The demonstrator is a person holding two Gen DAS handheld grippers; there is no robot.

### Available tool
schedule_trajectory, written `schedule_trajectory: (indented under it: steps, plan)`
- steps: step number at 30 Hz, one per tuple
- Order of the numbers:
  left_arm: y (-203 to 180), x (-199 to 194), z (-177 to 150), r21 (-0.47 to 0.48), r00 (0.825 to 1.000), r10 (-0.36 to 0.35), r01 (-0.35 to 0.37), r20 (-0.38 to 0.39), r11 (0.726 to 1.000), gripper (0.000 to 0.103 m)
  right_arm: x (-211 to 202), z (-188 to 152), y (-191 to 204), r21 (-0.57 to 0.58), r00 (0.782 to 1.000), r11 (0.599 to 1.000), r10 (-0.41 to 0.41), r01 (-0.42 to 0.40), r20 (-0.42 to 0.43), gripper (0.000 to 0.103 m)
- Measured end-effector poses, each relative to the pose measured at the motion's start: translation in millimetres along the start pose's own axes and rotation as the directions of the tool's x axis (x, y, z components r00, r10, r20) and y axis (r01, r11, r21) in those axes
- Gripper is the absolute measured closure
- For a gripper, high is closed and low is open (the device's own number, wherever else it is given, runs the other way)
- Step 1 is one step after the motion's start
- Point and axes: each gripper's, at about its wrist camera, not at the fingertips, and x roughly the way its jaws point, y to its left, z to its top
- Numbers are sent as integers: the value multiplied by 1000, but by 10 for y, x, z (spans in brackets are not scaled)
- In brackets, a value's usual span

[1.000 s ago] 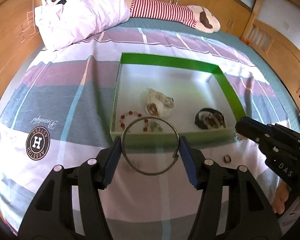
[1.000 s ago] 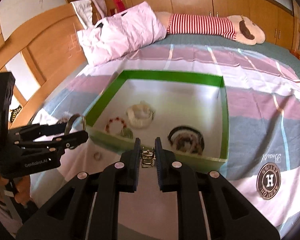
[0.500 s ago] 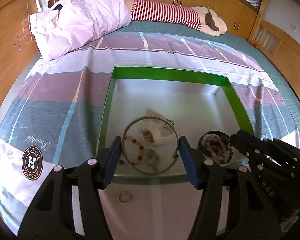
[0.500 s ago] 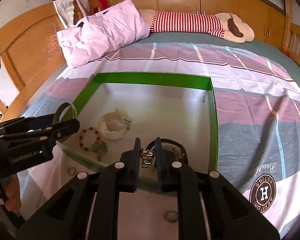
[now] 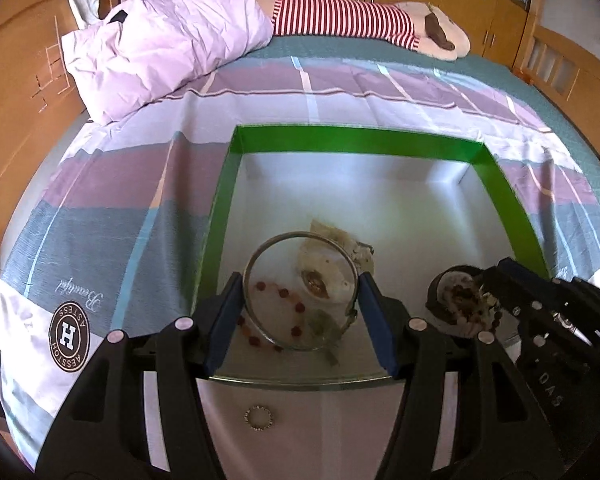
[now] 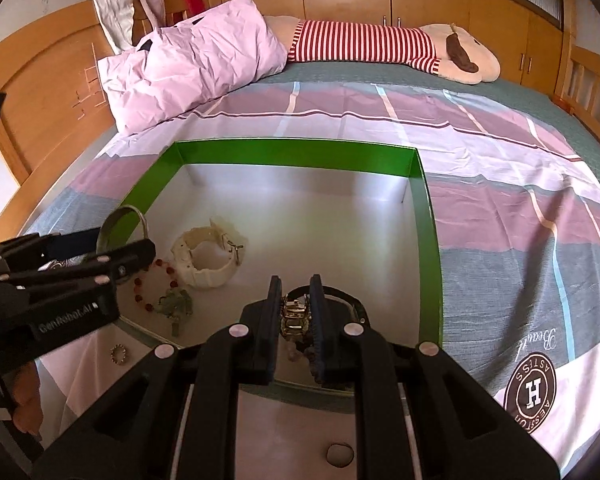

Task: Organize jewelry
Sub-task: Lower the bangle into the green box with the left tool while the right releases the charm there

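Two pieces held over the box (image 5: 356,140). Bangle (image 5: 300,292) pinched across its width by the left gripper (image 5: 300,312), jaws wide, hoop flat, likely so it drops level. Beneath it: bead bracelet (image 6: 156,286), white bracelet (image 6: 206,258). Right gripper (image 6: 296,312) nearly closed on a gold clasp piece (image 6: 295,316), just above the dark bracelet (image 5: 456,304) ahead of its tips. Outside the box, under the left gripper, a small ring (image 5: 260,417) lies on the bedsheet (image 5: 100,220); a pebble-like bit (image 6: 340,454) under the right. Both not yet boxed.

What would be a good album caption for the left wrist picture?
Left gripper holds a thin metal bangle over the green-rimmed box of jewelry on the bed.
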Motion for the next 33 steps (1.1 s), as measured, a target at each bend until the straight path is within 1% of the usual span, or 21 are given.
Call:
schedule_trajectory:
  steps: [5,13,16,18,19,24,28,33]
  plan:
    - [-13,75,-25,10,1000,3,-3,-19,1000,44,41,-19,9,-5,1000,1000,-4,4,-11,88]
    - [-12,105,-34,5,1000,-4,4,-25,1000,44,107,-60,23,-9,999,1000,-2,1,-34,87]
    - [-35,101,-36,13,999,-19,19,-32,1000,43,86,-62,7,5,1000,1000,3,-3,-30,76]
    - [-61,58,-35,16,999,-27,28,-17,999,33,50,-58,9,12,1000,1000,5,-4,-18,66]
    - [-73,40,-35,20,1000,-29,29,-10,999,32,33,-54,5,16,1000,1000,7,-7,-13,66]
    - [-167,-6,-52,57,999,-31,32,-9,998,32,-13,-53,-13,26,1000,1000,14,-14,-7,65]
    - [-183,-5,-66,54,999,-32,33,-18,998,32,-38,-63,-32,37,1000,999,21,-20,-5,65]
    - [-186,-66,-69,52,1000,-28,28,-4,998,30,-89,-69,-27,36,1000,999,23,-23,3,65]
